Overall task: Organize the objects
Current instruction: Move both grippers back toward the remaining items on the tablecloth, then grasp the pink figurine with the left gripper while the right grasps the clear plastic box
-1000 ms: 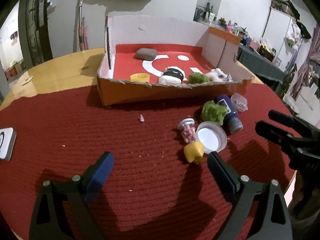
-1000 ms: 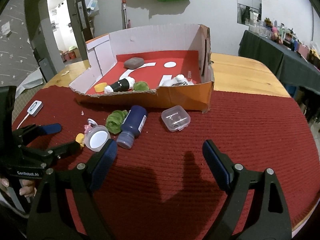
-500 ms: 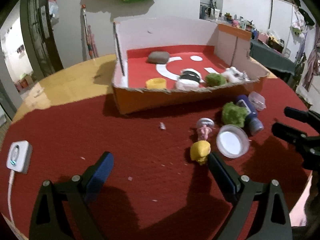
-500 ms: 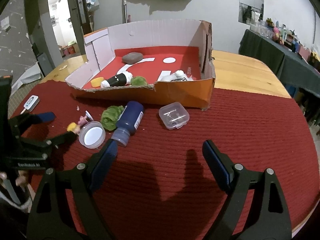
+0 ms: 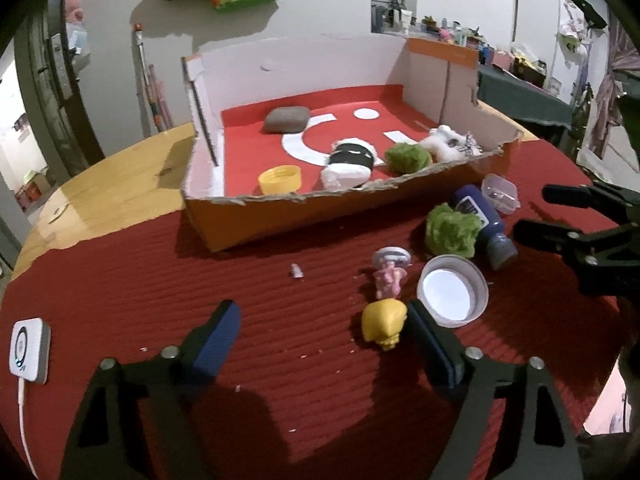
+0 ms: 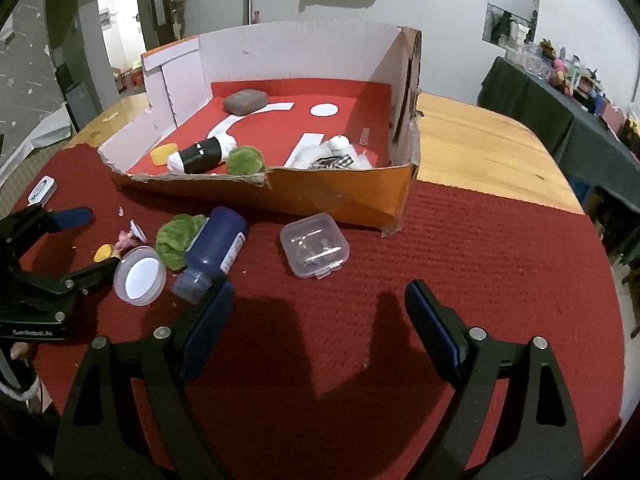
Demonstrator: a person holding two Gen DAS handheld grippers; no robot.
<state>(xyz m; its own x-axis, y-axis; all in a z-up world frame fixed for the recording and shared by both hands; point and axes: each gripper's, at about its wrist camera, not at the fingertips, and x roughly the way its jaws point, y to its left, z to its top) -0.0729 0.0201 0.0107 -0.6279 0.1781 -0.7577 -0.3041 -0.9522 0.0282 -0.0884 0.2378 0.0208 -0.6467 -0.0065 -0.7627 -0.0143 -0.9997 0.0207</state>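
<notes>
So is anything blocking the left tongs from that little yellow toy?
Nothing visible. The left tongs are open, and the yellow toy lies on the red mat just inside their right finger.

The left wrist view looks from low over the red mat [image 5: 120, 288] toward the cardboard box [image 5: 320, 216], which fills the upper middle of the frame, with the left gripper [image 5: 322, 330] spread wide along the bottom edge. The right wrist view faces the same box [image 6: 340, 196] from further to the right, with the right gripper [image 6: 320, 304] at the bottom. Both views share the box, the mat and the loose clutter before it, and each catches the other gripper at its edge: the right one [image 5: 532, 212] at the left view's right, the left one [image 6: 96, 240] at the right view's left.
</notes>
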